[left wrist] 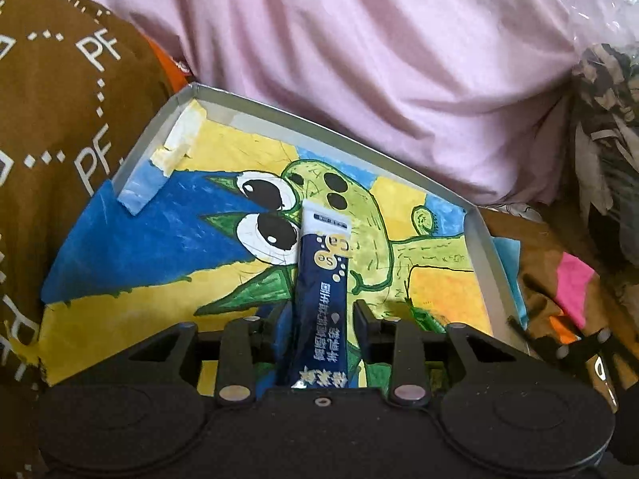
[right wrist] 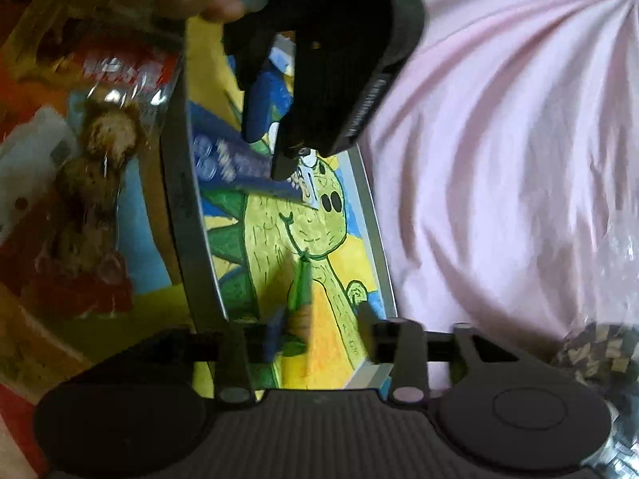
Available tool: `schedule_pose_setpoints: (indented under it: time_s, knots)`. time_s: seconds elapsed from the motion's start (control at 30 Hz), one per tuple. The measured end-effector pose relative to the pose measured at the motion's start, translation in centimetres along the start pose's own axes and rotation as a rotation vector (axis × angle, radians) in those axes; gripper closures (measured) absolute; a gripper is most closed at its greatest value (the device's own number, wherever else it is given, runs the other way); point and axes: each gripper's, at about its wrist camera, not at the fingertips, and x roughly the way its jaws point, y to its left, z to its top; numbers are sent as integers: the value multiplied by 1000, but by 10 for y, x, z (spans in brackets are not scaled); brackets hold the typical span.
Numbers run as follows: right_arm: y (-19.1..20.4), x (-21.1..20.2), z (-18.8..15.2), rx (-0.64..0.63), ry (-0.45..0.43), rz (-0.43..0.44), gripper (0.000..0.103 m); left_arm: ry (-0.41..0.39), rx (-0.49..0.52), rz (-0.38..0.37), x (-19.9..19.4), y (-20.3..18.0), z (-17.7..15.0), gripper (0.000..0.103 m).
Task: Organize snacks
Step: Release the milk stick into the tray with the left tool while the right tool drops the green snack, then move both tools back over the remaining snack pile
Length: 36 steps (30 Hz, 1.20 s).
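A shallow grey box lined with a yellow, blue and green dinosaur drawing lies in front of me. My left gripper is shut on a dark blue stick sachet with white Chinese print, holding it over the drawing inside the box. In the right wrist view the same box shows, with the left gripper and the blue sachet at its far end. My right gripper hovers over the near end of the box, jaws apart and empty.
Pink cloth bulges behind the box. Brown printed fabric lies left. A clear packet of brown snacks with a red label lies left of the box in the right wrist view. Pink and orange items lie right.
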Motion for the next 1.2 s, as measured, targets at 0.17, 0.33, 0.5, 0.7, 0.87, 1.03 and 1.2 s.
schedule_pose_setpoints:
  time_s: [0.17,0.33,0.5,0.7,0.87,1.03,1.2]
  knots:
    - [-19,-7,4,123,1,27,28,-12,0,14,-12,-5,-3,49]
    - [-39,-11,9,259,-4,77,13,-33,14,32,-31,-14,-3,36]
    - [-58,-28,10,421,-39,91,6,-82,55,66,-60,-20,0,22]
    - [-77,-74,2,644,-108,109,0,-149,127,111,-103,-25,-9,5]
    - [-84,-113,-7,764,-173,120,0,-181,188,127,-135,-27,-25,3]
    - [-85,-151,-14,867,-202,136,0,-203,211,133,-167,-23,-49,1]
    - [-82,-180,-21,929,-210,151,0,-199,248,124,-194,-21,-73,1]
